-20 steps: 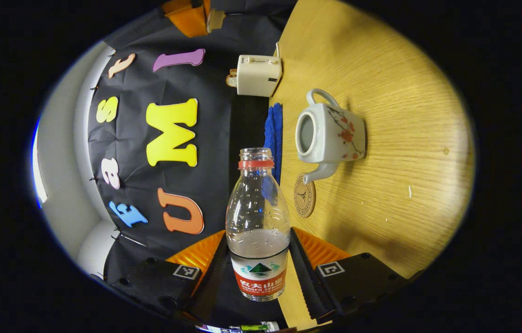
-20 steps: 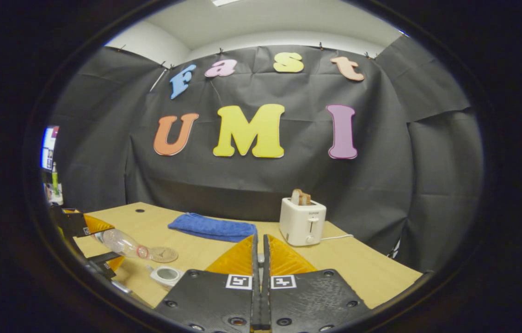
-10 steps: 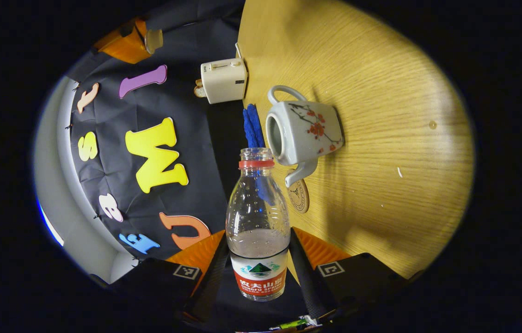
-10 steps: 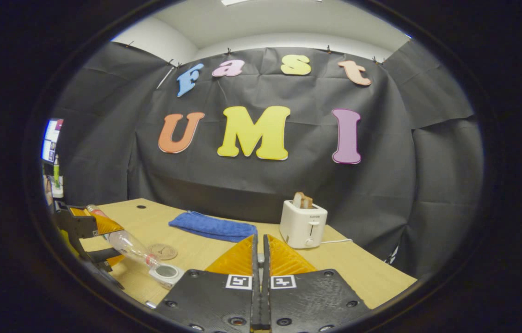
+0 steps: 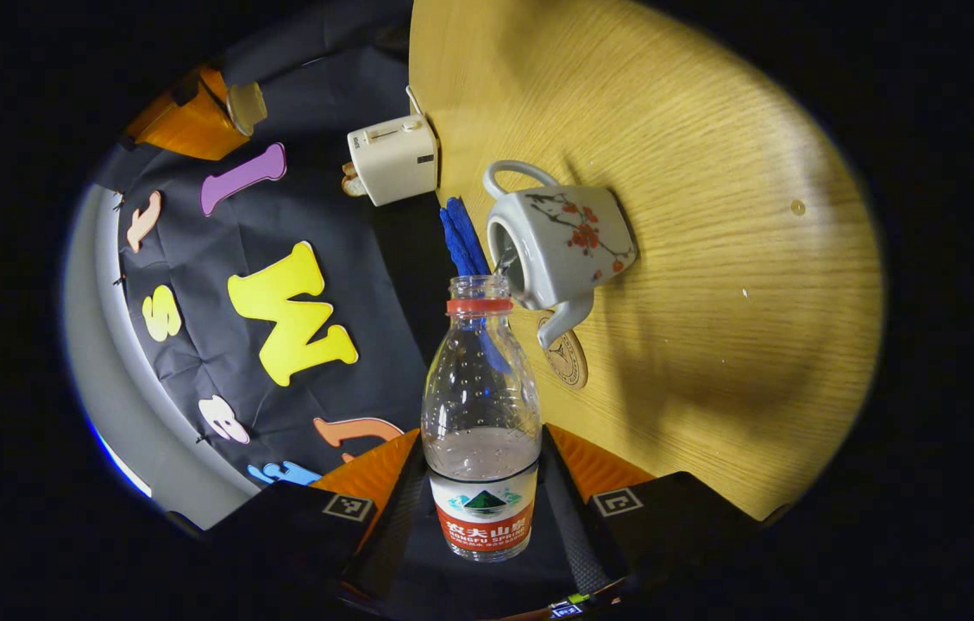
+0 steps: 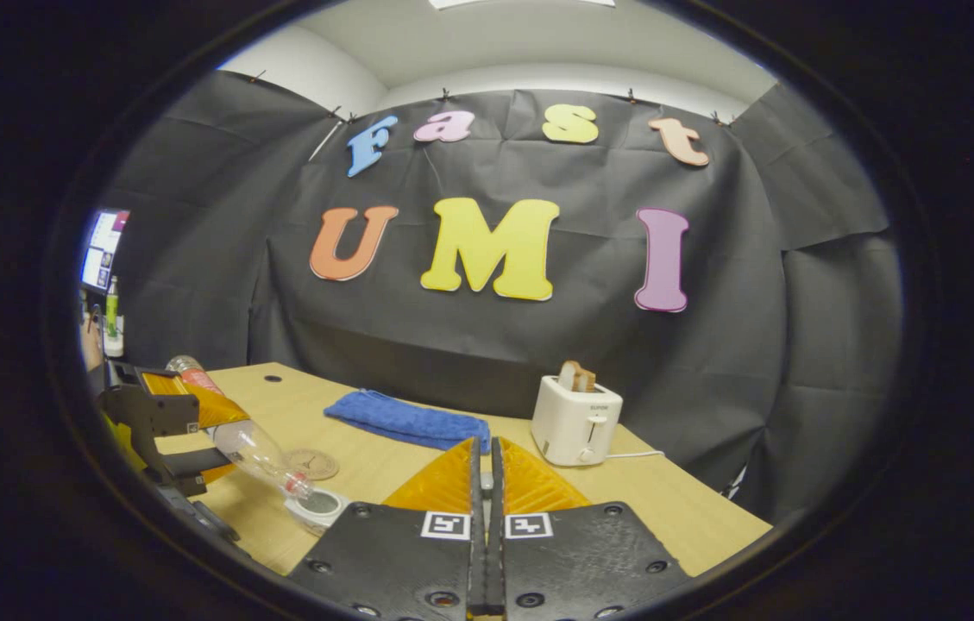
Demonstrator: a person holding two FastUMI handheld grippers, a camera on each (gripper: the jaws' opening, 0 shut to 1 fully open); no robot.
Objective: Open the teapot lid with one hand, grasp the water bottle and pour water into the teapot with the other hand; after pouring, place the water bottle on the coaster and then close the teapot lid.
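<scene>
My left gripper (image 5: 482,444) is shut on a clear water bottle (image 5: 480,388), uncapped, with a red neck ring. The bottle is tilted, its mouth at the open top of a white teapot (image 5: 573,241) with red flowers, and a thin stream runs in. Beside the spout lies a round coaster (image 5: 567,358). In the right gripper view the bottle (image 6: 255,453) slants down to the teapot (image 6: 320,506), next to the coaster (image 6: 311,464). My right gripper (image 6: 484,448) is held high, shut. From the left gripper view it (image 5: 185,121) has the pale teapot lid (image 5: 245,103) at its tips.
A blue towel (image 6: 407,420) lies at the back of the wooden table (image 6: 676,509). To its right stands a white toaster (image 6: 577,420) with toast in it, its cord trailing right. The black cloth wall rises behind the table.
The left gripper has tipped the bottle further and brought its mouth to the teapot's opening; water now runs. The right gripper has stayed shut and shifted slightly.
</scene>
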